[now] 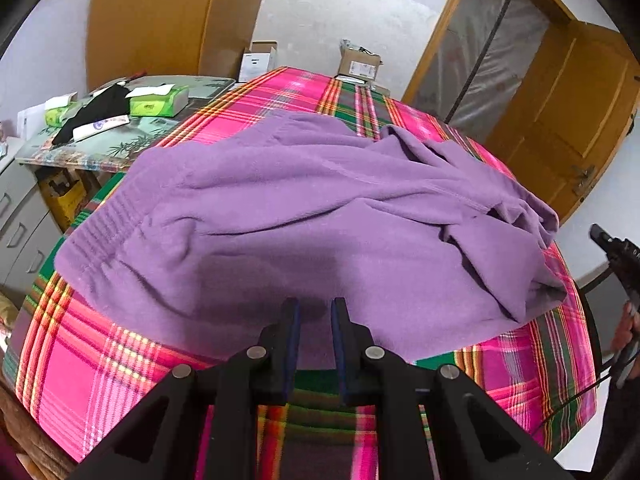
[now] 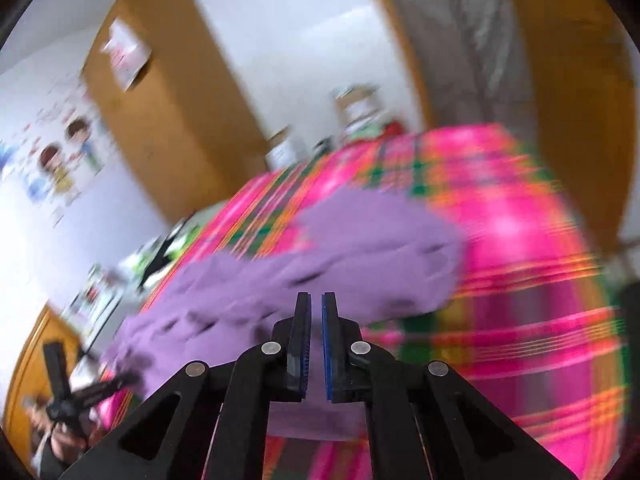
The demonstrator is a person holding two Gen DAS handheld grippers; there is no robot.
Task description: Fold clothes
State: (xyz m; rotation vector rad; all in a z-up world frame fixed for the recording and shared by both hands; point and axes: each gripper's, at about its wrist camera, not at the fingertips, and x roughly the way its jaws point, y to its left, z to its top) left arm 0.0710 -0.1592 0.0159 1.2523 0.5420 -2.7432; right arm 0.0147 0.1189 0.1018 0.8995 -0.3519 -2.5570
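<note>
A purple fleece garment (image 1: pixel 304 216) lies rumpled across a surface covered with pink plaid cloth (image 1: pixel 100 360); its ribbed hem is at the left and bunched folds are at the right. My left gripper (image 1: pixel 316 308) hovers over the garment's near edge, open by a small gap with nothing between its pads. At the right edge, a hand (image 1: pixel 626 332) holds the black frame of the right gripper. The right wrist view is motion-blurred. In it my right gripper (image 2: pixel 316 300) is off the purple garment (image 2: pixel 360 240), its pads almost together and holding nothing.
At the left a side table holds green tissue packs (image 1: pixel 160 102) and a black cloth (image 1: pixel 96 110), with grey drawers (image 1: pixel 20 224) below. Cardboard boxes (image 1: pixel 358 65) stand beyond the far edge. A wooden wardrobe (image 1: pixel 160 20) and door (image 1: pixel 560 120) line the walls.
</note>
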